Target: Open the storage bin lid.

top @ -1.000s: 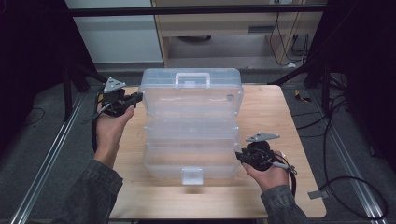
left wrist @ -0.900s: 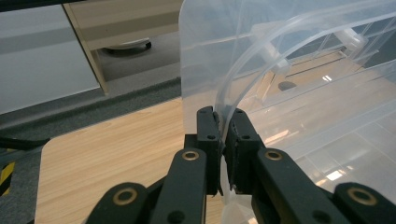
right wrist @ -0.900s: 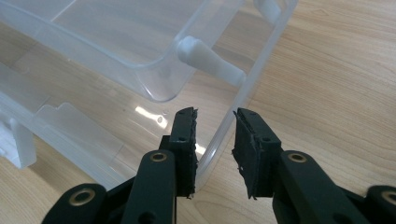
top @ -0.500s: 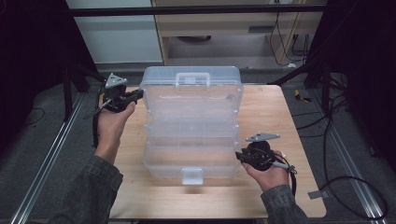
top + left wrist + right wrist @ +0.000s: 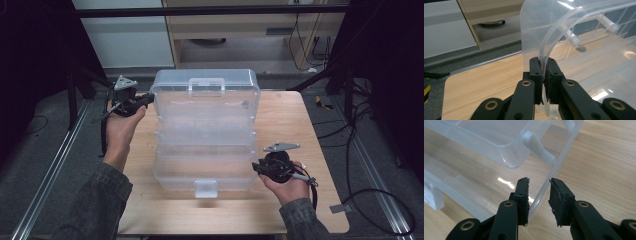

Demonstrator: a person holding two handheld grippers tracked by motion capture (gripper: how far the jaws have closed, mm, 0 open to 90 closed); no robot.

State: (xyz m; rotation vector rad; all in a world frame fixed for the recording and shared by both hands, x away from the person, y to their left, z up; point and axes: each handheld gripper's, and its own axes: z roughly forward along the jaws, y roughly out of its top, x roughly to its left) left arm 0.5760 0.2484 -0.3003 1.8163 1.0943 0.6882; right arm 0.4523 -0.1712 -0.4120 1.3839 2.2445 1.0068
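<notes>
A clear plastic organiser box stands open on the wooden table, its tiers stepped back and its lid raised at the far end. My left gripper is at the lid's far left corner, shut on the lid's thin curved rim; both pads of the left gripper press on it. At the box's near right corner my right gripper straddles the base wall. The jaws of the right gripper stand apart, with a gap between the right pad and the wall.
A white latch tab sticks out of the box's near edge and a carry handle sits on the lid. Bare wood lies left and right of the box. Metal rails and cables run along the floor beside the table.
My left gripper has crept a little farther away and upward with the lid's rim, and the lid stands slightly higher. The right gripper has stayed where it was.
</notes>
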